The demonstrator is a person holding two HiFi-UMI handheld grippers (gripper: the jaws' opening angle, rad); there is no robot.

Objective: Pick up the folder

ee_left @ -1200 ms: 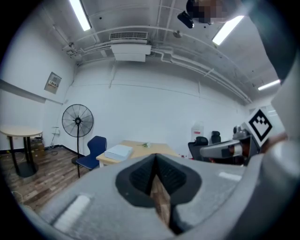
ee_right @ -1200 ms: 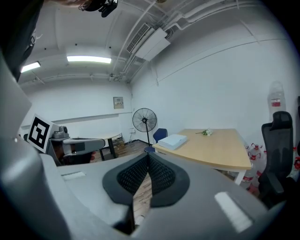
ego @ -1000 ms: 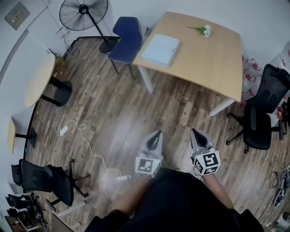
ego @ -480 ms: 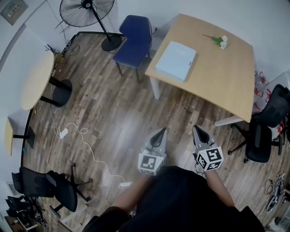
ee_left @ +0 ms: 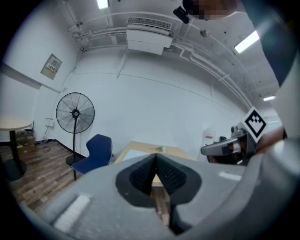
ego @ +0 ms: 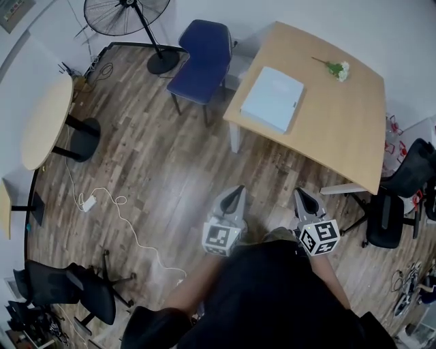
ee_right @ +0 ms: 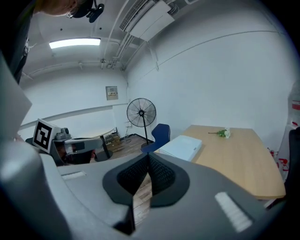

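The pale blue folder [ego: 273, 99] lies flat near the left edge of a light wooden table [ego: 347, 129]; the right gripper view shows the folder [ee_right: 183, 147] ahead, and the left gripper view catches only a sliver of it [ee_left: 133, 154]. My left gripper [ego: 236, 193] and right gripper [ego: 299, 194] are held side by side over the wooden floor, well short of the table. Both are shut with nothing between the jaws.
A blue chair [ego: 199, 61] stands at the table's left side, a floor fan [ego: 127, 17] behind it. A small flower sprig [ego: 336, 67] lies on the table's far part. Black office chairs [ego: 392, 204] stand right of the table. A white cable [ego: 126, 221] trails across the floor at left.
Both grippers and the person have moved forward toward the table; the table and folder now sit closer and lower in the head view. The jaws stayed shut.
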